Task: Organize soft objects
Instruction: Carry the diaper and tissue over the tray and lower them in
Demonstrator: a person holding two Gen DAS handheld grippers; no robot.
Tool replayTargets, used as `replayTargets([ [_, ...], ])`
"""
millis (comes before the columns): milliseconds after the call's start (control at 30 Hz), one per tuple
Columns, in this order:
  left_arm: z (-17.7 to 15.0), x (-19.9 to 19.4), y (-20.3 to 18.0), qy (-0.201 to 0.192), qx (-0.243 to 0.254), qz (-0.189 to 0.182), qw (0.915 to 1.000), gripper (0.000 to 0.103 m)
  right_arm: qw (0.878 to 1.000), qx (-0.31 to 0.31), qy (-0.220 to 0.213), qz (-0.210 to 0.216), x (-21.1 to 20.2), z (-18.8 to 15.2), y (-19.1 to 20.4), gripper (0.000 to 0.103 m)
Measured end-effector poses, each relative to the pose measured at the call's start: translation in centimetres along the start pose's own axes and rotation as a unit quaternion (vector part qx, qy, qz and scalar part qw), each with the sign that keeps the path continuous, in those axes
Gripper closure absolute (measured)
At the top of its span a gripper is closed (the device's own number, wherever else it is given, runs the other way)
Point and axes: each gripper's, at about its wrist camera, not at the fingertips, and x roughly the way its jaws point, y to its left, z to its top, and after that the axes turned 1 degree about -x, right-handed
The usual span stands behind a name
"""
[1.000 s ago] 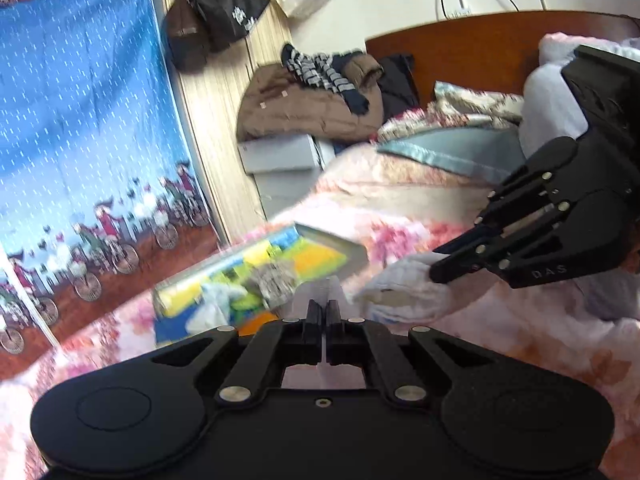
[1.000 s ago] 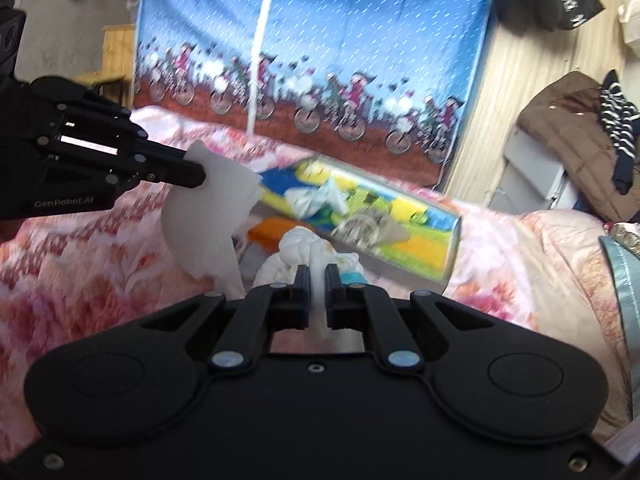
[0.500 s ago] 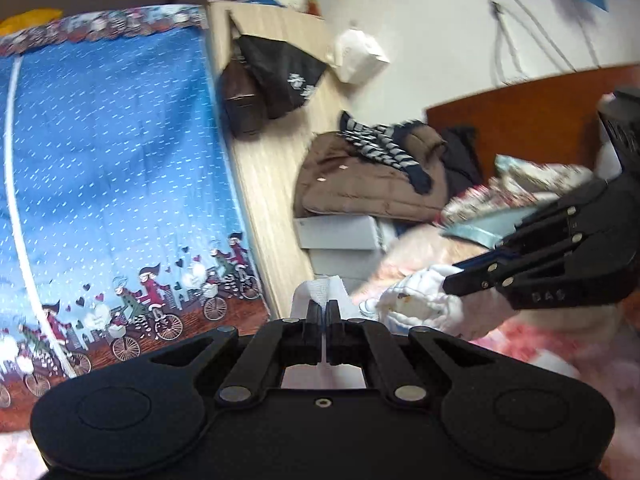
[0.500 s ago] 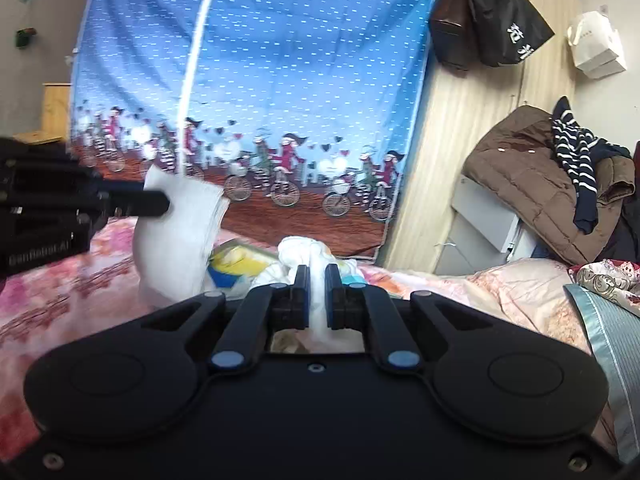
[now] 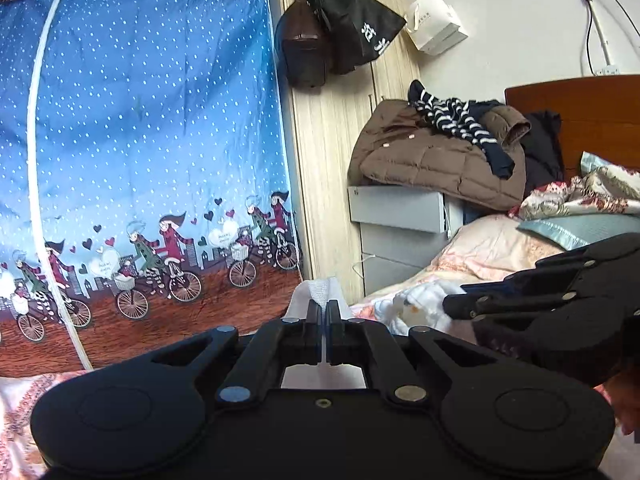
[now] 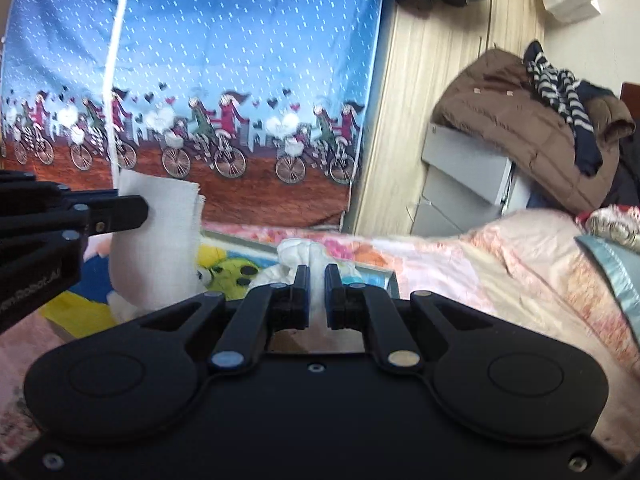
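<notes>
Cloth [image 6: 156, 240] pinched in my left claw [image 5: 324, 312], white bundle [image 6: 304, 256] pinched in right claw [image 6: 316, 280]; both lifted clear of bed [image 6: 460, 264], I judge for sorting into box [image 6: 240, 268].

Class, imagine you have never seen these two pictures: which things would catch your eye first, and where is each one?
The bright blue curtain printed with cyclists fills the left of both views. In front of it the left gripper holds up a pale white cloth in shut jaws. On the right, a brown padded jacket lies heaped on a grey cabinet beside the bed.
</notes>
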Motion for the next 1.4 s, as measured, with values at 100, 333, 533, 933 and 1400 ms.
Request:
replayTargets([
  [100, -1.5, 1.5, 0.1, 0.017, -0.005, 0.001, 0.9998, 0.103, 1.000, 0.005, 0.016, -0.005, 1.5, -1.5, 0.3, 0.101],
  [333, -5.3, 3.7, 0.1, 0.070, 0.008, 0.006, 0.9975, 0.103, 0.999, 0.002, 0.052, 0.009, 3.5, -4.9, 2.2, 0.100],
  [533, -7.1, 5.0, 0.8, 0.118, 0.000, 0.001, 0.9930, 0.102, 0.997, -0.001, 0.073, 0.031, 3.0, -7.1, 5.0, 0.097],
  [933, -6.4, 3.7, 2.3, 0.141, -0.038, 0.011, 0.9892, 0.073, 0.997, 0.006, 0.063, 0.034, -0.4, -3.6, 3.4, 0.046],
  [1400, -1.7, -2.1, 3.2, 0.094, -0.060, 0.027, 0.9934, 0.033, 0.999, 0.004, 0.027, 0.028, -6.9, -0.1, 2.3, 0.001],
])
